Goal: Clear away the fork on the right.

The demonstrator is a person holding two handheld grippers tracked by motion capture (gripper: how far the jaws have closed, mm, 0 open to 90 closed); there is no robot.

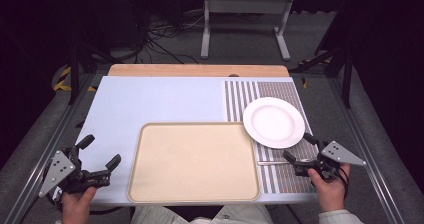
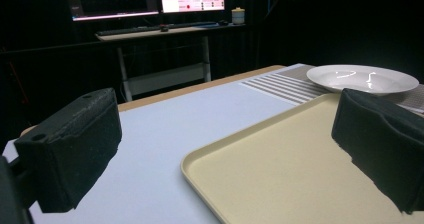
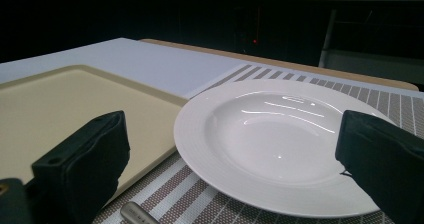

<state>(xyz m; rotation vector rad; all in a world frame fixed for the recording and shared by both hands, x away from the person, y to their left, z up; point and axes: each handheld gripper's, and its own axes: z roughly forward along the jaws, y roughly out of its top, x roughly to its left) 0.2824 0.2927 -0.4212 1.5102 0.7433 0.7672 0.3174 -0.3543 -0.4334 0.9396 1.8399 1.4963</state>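
Near edge of the counter (image 1: 115, 104): the left tongs (image 1: 99, 153), held in a hand at the near left corner, stand with jaws spread and nothing between them; in the left gripper view they (image 2: 225, 149) frame the corner of the tray. The right tongs (image 1: 298, 150), held in a hand at the near right corner, are likewise spread wide and pinch nothing; they hover over the striped brown-and-white woven placemat (image 1: 280, 176), their tips just beside the near rim of the plate. In the right gripper view the right tongs (image 3: 235, 164) bracket that rim without touching it. A slim metal utensil handle (image 1: 272, 162) lies on the placemat near the right tongs, just right of the tray; its rounded end (image 3: 137, 214) shows in the right gripper view. Middle: a rectangular beige plastic tray (image 1: 195, 161) rests bare along the near edge, centred. Farther right: the round white ceramic plate (image 1: 274, 122), upright and bare, sits on the placemat, its rim overlapping the tray's far right corner
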